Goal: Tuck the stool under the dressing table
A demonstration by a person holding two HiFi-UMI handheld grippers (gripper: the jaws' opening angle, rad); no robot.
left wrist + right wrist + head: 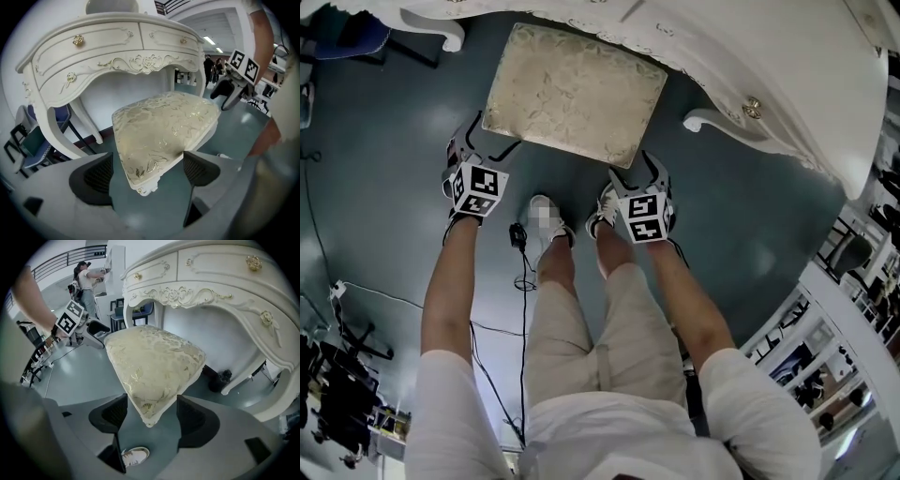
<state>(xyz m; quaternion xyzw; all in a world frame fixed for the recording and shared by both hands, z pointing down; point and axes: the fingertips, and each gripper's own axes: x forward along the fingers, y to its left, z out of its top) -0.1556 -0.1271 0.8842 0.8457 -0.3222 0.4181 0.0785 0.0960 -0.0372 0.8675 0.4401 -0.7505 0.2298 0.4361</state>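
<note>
The stool (572,94) has a cream, gold-patterned cushion and stands on the grey floor, its far edge just under the white dressing table (787,66). My left gripper (494,134) is open at the stool's near left corner. My right gripper (633,167) is open at its near right corner. In the left gripper view that corner of the stool (164,126) pokes between the jaws of the left gripper (147,171), with the table (93,51) behind. In the right gripper view the stool's (154,362) corner sits between the right gripper's (150,416) pads.
A curved table leg (712,120) stands just right of the stool, another (441,33) at the far left. The person's white shoes (546,220) and a black cable (523,281) lie below the stool. A blue chair (42,140) stands left of the table.
</note>
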